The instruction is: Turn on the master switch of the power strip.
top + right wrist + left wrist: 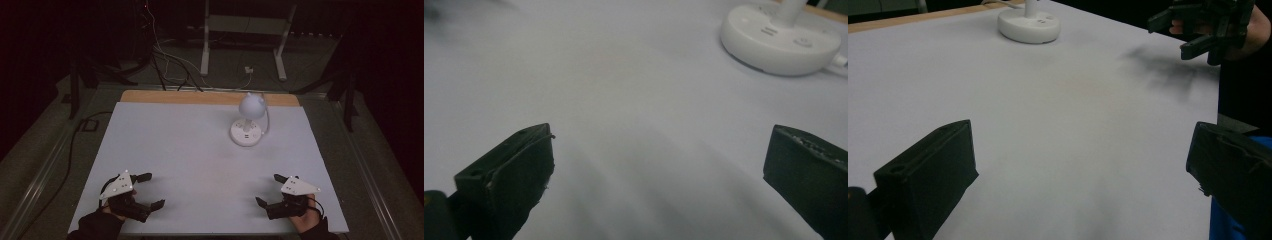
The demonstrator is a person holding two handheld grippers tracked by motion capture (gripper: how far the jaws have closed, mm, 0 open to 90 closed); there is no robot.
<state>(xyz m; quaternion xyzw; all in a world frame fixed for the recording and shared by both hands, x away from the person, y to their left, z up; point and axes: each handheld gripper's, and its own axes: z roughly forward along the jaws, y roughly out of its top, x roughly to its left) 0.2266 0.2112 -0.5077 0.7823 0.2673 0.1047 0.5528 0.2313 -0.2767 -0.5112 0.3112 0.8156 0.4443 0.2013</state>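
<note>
Both tongs, left tongs (149,190) and right tongs (267,189), stand wide and empty above the table (180,145). Lamp (247,126) sits ahead of the right tongs; approach its base squarely, avoiding the cord.

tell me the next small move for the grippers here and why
Probably ease the right gripper forward toward the white desk lamp. Both grippers sit at the near edge of the white table with jaws wide open and nothing between them, and the lamp stands at the far right, closer to the right gripper than to the left gripper.
</note>
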